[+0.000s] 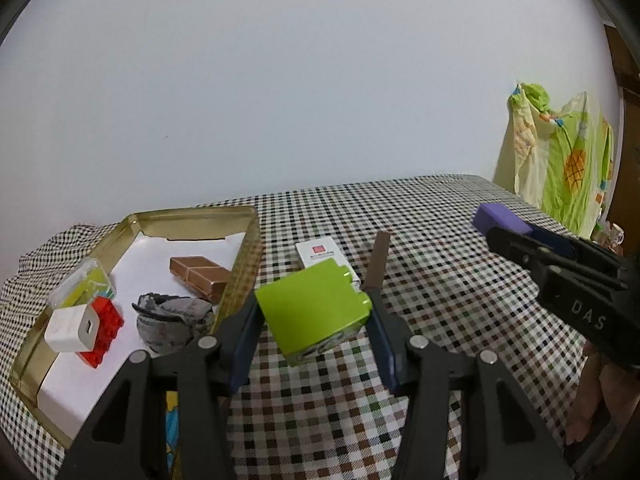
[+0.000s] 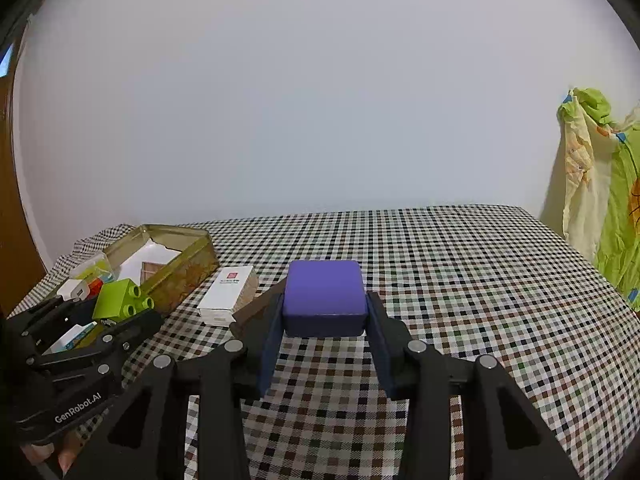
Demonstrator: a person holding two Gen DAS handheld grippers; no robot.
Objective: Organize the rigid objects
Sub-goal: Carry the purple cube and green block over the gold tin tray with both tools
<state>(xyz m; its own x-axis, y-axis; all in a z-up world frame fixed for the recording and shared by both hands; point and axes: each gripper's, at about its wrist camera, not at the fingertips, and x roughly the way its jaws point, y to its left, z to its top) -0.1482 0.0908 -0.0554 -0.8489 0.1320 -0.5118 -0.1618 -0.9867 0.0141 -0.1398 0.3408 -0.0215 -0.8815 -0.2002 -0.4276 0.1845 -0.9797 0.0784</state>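
Note:
My left gripper (image 1: 314, 312) is shut on a lime green building block (image 1: 312, 312), held tilted above the checkered tablecloth just right of a gold tin tray (image 1: 244, 264). From the right wrist view that block (image 2: 118, 300) shows its studs, with the left gripper (image 2: 108, 320) around it. My right gripper (image 2: 324, 312) is shut on a purple rounded block (image 2: 324, 292), lifted over the cloth; in the left wrist view this purple block (image 1: 500, 218) hangs at the right in the right gripper (image 1: 516, 232). The tray holds a brown box (image 1: 198, 276), a red brick (image 1: 106, 328), a white charger (image 1: 74, 330) and a grey lump (image 1: 172, 320).
A white box with a red square (image 1: 318, 254) lies on the cloth behind the green block, with a thin brown strip (image 1: 378, 264) beside it. A clear case of yellow-green pieces (image 1: 86, 284) sits at the tray's left. Patterned green-yellow fabric (image 1: 560, 160) hangs past the table's right end.

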